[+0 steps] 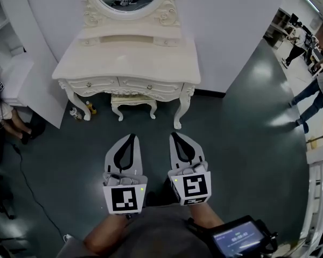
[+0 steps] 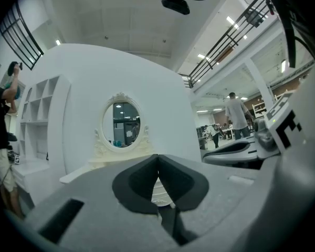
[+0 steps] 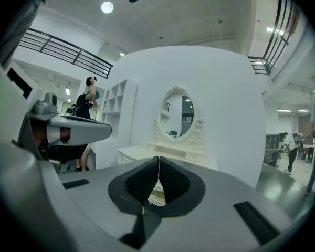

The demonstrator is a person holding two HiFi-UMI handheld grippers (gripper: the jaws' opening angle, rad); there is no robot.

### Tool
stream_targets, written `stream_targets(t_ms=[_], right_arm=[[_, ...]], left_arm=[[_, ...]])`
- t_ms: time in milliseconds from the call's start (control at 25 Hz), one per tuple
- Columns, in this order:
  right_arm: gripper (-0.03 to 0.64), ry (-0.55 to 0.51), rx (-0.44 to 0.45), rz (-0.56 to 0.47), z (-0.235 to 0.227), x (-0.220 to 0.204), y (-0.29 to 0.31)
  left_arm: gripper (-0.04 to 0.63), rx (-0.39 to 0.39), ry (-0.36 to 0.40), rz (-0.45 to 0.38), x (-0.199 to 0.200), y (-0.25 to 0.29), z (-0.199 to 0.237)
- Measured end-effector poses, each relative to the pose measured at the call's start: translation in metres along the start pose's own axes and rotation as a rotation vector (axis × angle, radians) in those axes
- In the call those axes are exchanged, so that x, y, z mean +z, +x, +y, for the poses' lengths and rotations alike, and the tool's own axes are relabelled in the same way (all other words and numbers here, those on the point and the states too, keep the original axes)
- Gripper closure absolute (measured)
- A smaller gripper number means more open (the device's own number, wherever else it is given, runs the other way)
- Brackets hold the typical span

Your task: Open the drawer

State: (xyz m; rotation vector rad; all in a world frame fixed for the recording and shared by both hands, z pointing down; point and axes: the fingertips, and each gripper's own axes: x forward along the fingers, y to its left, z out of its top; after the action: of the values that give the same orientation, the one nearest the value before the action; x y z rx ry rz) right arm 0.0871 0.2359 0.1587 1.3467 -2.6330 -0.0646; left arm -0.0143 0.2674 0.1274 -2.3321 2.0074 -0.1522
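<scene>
The left gripper [image 1: 131, 137] and right gripper [image 1: 174, 135] both have their fingers pressed together on nothing. They are held level, side by side, and aimed at the desk [image 1: 126, 58], likely lined up for an approach. The drawers [image 1: 149, 84] sit shut along its front, well apart from both grippers, above the stool [image 1: 133, 102].

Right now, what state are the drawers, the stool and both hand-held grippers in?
Drawers: all shut.
Stool: upright, tucked under the dressing table.
Left hand-held gripper: shut, empty, short of the table.
Right hand-held gripper: shut, empty, short of the table.
</scene>
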Motion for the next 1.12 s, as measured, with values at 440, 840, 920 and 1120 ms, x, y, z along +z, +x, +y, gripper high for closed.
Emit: stream_targets(t_ms=[440,840,920,1120], right_arm=[[0.603,0.048,-0.005,0.038,-0.047,-0.027,0.064],[0.603,0.103,0.074,0.071,-0.103,-0.048,0.163],[0.601,0.106,0.087,0.056,-0.116,-0.043,0.183],[0.602,0.089,0.092,0.013,-0.132,-0.015,0.206]], left_arm=[[0.58,-0.016,0.017,0.066,-0.025,0.08,0.002],[0.58,0.019,0.042,0.152,-0.047,0.187,0.01],[0.58,0.034,0.055,0.143,-0.042,0.207,0.014],[0.58,0.053,0.079,0.099,-0.015,0.224,0.021]])
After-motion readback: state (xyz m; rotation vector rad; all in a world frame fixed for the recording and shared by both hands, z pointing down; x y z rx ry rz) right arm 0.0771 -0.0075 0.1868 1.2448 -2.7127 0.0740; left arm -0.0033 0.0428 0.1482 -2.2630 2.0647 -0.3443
